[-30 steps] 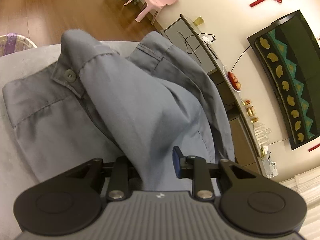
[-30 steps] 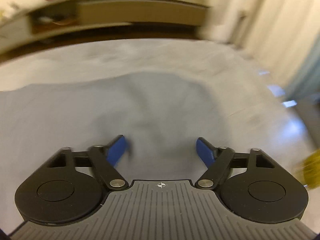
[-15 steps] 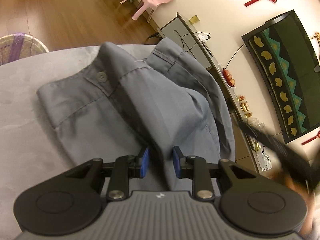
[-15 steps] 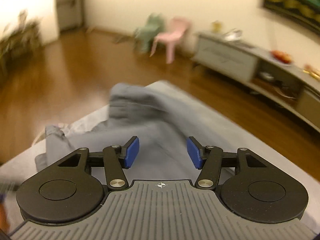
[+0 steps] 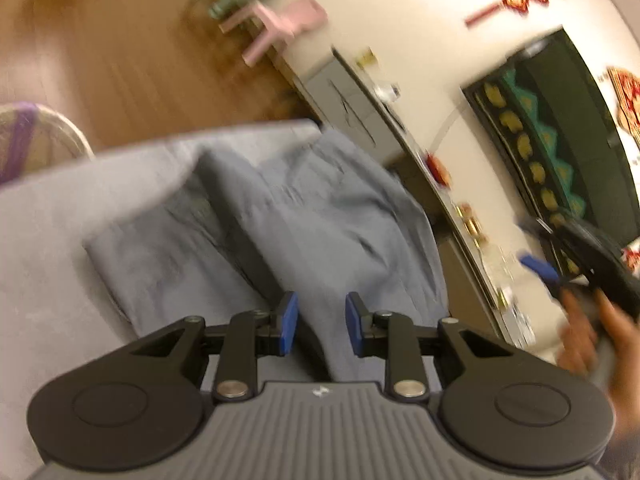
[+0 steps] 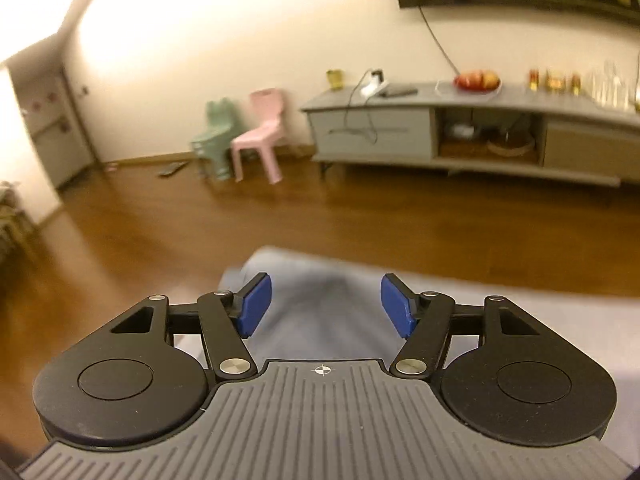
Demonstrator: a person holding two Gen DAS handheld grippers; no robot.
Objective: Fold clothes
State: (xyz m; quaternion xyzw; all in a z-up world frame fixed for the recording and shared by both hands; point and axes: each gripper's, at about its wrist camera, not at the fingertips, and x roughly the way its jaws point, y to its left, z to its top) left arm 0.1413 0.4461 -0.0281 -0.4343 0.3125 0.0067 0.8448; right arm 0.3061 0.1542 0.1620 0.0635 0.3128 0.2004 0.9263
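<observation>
A grey-blue button shirt (image 5: 304,224) lies folded in a heap on a light grey surface (image 5: 48,280). My left gripper (image 5: 318,326) hovers just above its near edge, open, nothing between the pads. The other gripper and the hand holding it show at the right of the left wrist view (image 5: 592,268), lifted off the cloth. In the right wrist view my right gripper (image 6: 326,306) is open and empty above a corner of the shirt (image 6: 320,300).
A woven basket (image 5: 36,136) stands on the wooden floor (image 6: 280,216) left of the surface. A pink chair (image 6: 260,132), a green chair (image 6: 214,138) and a long TV cabinet (image 6: 460,128) line the far wall.
My left gripper let go of the shirt fold and opened; the cloth dropped flat. My right gripper opened wider and lifted off the shirt, turning toward the room.
</observation>
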